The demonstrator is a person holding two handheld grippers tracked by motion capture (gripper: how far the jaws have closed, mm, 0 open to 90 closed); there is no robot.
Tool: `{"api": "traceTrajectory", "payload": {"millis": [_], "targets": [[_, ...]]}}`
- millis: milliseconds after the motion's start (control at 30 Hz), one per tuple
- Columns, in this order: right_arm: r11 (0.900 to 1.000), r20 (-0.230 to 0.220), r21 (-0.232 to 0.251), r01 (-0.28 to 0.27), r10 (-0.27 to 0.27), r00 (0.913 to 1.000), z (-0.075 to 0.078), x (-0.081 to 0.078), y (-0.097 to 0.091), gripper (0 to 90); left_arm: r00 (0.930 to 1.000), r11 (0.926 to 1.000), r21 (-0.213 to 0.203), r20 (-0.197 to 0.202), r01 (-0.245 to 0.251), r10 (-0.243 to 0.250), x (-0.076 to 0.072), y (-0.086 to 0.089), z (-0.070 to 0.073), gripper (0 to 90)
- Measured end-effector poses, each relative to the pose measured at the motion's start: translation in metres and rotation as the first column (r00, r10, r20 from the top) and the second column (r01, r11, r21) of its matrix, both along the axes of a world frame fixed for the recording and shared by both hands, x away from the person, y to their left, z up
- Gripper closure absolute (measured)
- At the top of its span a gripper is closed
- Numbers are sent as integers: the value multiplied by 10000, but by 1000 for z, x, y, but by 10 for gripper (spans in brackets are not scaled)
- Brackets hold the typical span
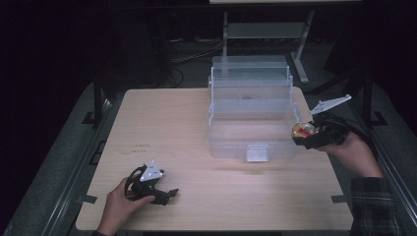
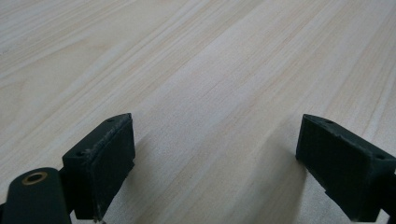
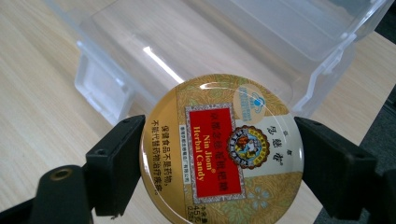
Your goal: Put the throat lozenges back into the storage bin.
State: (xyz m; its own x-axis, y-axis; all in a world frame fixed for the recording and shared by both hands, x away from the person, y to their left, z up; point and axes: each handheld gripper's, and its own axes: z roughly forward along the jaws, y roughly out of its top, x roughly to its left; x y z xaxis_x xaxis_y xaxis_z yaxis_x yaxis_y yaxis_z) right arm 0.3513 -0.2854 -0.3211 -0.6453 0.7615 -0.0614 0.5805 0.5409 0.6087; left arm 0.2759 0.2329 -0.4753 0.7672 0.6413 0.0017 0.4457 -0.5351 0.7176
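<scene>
right gripper [image 3: 219,163] clamps the round candy tin [image 3: 222,149] flat between its pads, just off the clear box's [image 1: 253,118] right front corner. beyond the tin, the open box has one small dark item inside. left gripper [image 2: 215,158] rests wide open on bare table [image 1: 196,196].

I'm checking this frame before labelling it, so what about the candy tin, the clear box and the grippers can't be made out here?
- candy tin: its lower rim is cut off by the bottom edge of the right gripper view; its sides sit behind the right gripper fingers.
- clear box: a small dark spot inside is too small in the high view to identify.
- left gripper: its body is hidden under the hand in the high view.
</scene>
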Motion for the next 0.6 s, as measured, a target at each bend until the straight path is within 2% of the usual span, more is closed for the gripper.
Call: {"api": "traceTrajectory", "payload": {"millis": [600], "targets": [[9999, -58, 84, 68, -68, 10000, -2, 28, 14, 196, 10000, 10000, 34, -2, 24, -24, 0, 0, 0, 109]]}}
